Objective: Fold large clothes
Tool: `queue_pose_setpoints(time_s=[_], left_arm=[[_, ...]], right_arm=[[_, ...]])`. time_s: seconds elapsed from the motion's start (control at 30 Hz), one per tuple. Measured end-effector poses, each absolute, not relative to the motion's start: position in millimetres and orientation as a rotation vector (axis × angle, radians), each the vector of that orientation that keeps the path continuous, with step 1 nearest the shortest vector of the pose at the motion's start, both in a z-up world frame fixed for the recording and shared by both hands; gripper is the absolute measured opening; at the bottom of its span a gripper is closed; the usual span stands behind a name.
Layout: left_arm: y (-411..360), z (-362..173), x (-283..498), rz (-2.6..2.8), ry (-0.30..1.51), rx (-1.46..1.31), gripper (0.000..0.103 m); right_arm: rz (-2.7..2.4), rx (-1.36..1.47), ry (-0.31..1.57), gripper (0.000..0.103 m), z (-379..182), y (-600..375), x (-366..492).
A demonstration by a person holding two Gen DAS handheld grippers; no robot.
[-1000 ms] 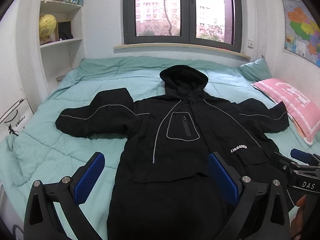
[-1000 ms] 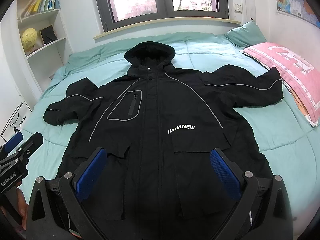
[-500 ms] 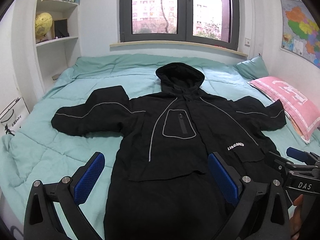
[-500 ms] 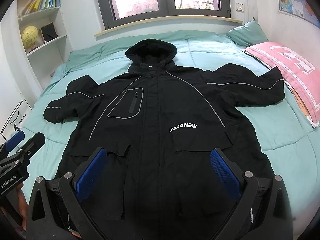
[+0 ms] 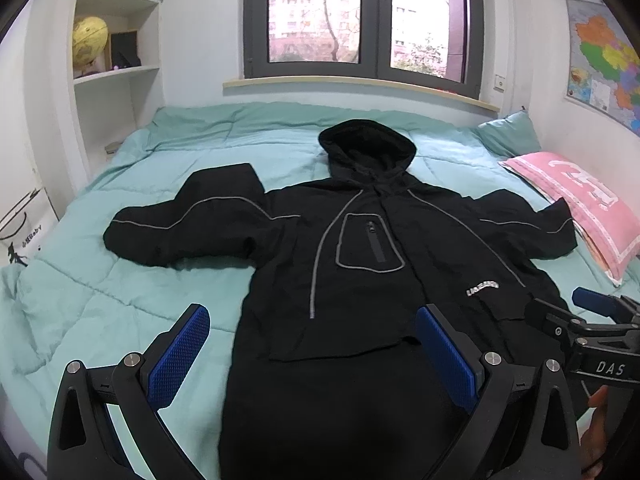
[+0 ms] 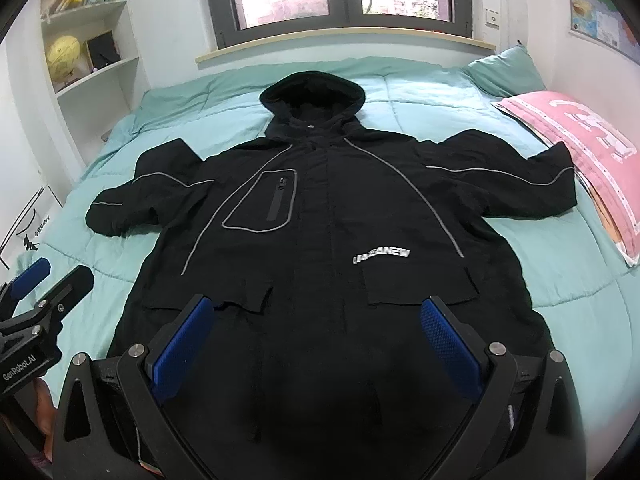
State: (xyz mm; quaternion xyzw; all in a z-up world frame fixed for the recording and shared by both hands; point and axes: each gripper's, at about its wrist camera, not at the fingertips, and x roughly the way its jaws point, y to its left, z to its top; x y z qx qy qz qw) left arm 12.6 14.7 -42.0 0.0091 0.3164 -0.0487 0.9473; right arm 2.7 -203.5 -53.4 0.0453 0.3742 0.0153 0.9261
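A large black hooded jacket with grey piping lies flat and face up on the teal bed, sleeves spread to both sides; it also shows in the right wrist view. My left gripper is open and empty, above the jacket's lower left part. My right gripper is open and empty, above the jacket's lower middle. Each gripper shows at the edge of the other's view: the right one and the left one.
The teal quilt covers the bed. A pink pillow and a teal pillow lie at the right. White shelves with a yellow globe stand at the left. A window is behind the bed.
Both cameras have shifted slightly, so the jacket sits a little differently in view. The jacket itself has not moved and both grippers stay open.
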Motion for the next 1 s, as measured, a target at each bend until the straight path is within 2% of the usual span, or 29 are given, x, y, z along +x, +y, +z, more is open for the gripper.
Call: queue_pose_setpoints(time_s=[0.27,0.5,0.6,0.7,0.87,1.0], left_arm=[[55,-58,28,-0.076,0.666,-0.035,0.102],[121,-51,77,0.012,0.624,-0.031,0.102],[158,-46,109,0.085,0.613,-0.051,0.102],[202,-49,150,0.091,0.619,-0.139,0.102],[284,-87,224,0.161,0.707,-0.303,0.102],[348,-124,262,0.177,0.731,-0.526,0.102]], right_arm=[[0.152,0.077,0.783,0.103,-51,-148,40],[0.175,0.01,0.671,0.103,-56,-108,112],[0.162,-0.037,0.605,0.103,-75,-101,146],[0.134,-0.024,0.619,0.103,-110,-97,179],[0.088,-0.06,0.679,0.103,-174,-92,196],[0.098,-0.053,0.703,0.103,-184,-95,199]])
